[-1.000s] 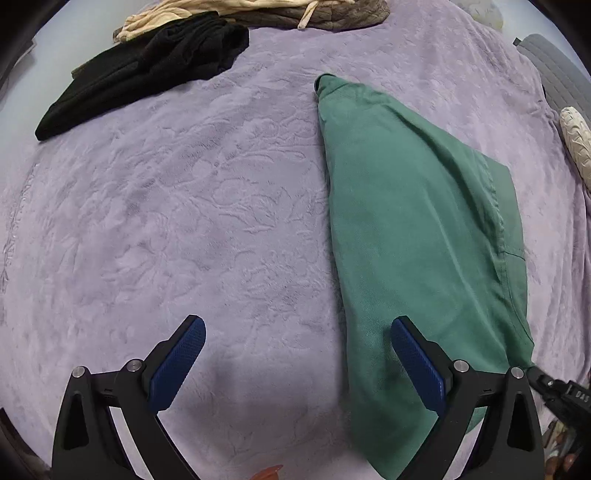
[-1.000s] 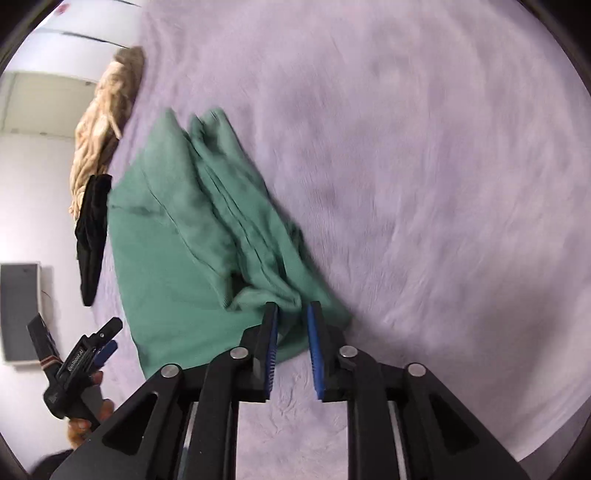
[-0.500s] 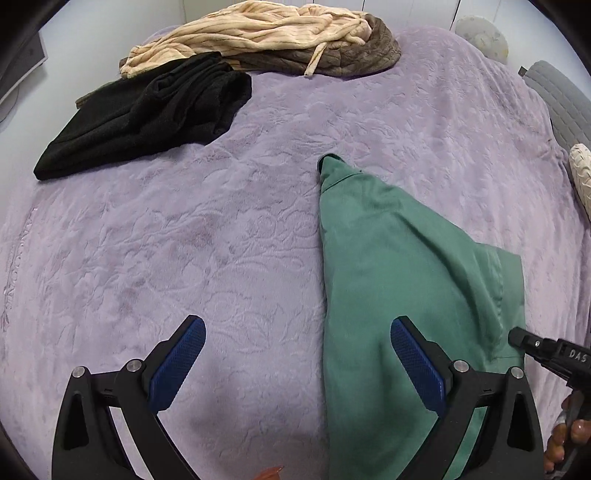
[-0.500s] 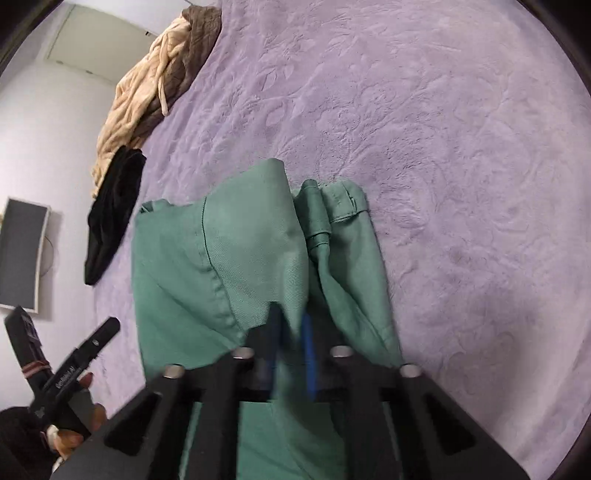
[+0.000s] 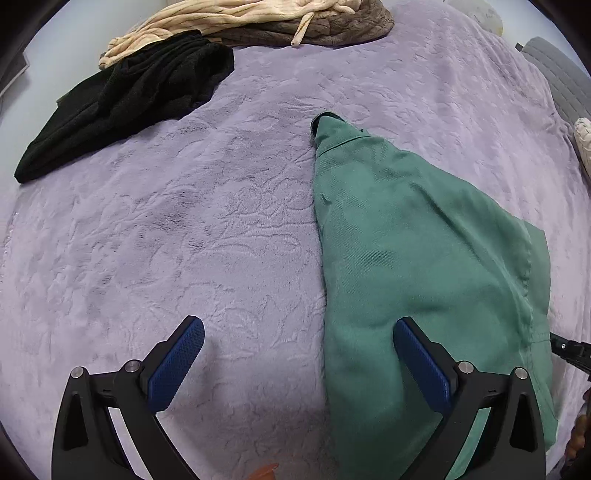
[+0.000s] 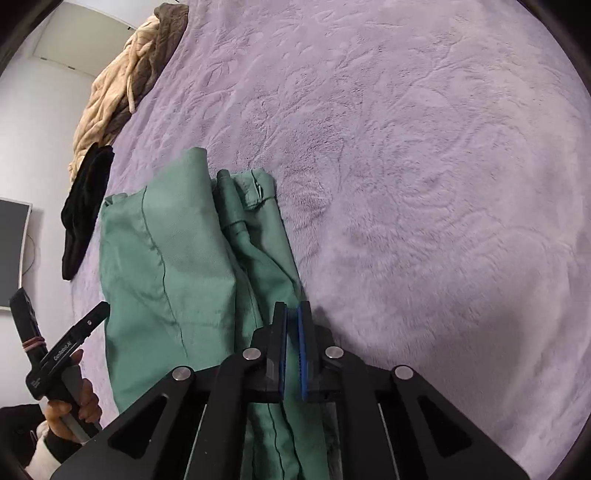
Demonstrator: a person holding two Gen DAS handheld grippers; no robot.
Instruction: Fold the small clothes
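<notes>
Your left gripper [image 5: 295, 362] hovers over the bed [image 5: 184, 240] with its jaws spread wide and nothing between them; the inner jaw stands over the near edge of the green garment [image 5: 424, 277], the outer one over bare lilac blanket. The garment lies folded lengthwise ahead of those jaws, narrowing toward a cuffed end farthest from them. Your right gripper [image 6: 291, 332] has its jaws nearly together at the garment's edge [image 6: 170, 266], with green cloth running under them; whether fabric is actually pinched between the pads cannot be told. Beyond the left jaws, well apart from the garment, lie a black garment [image 5: 125, 99] and a beige and brown heap [image 5: 258, 18].
</notes>
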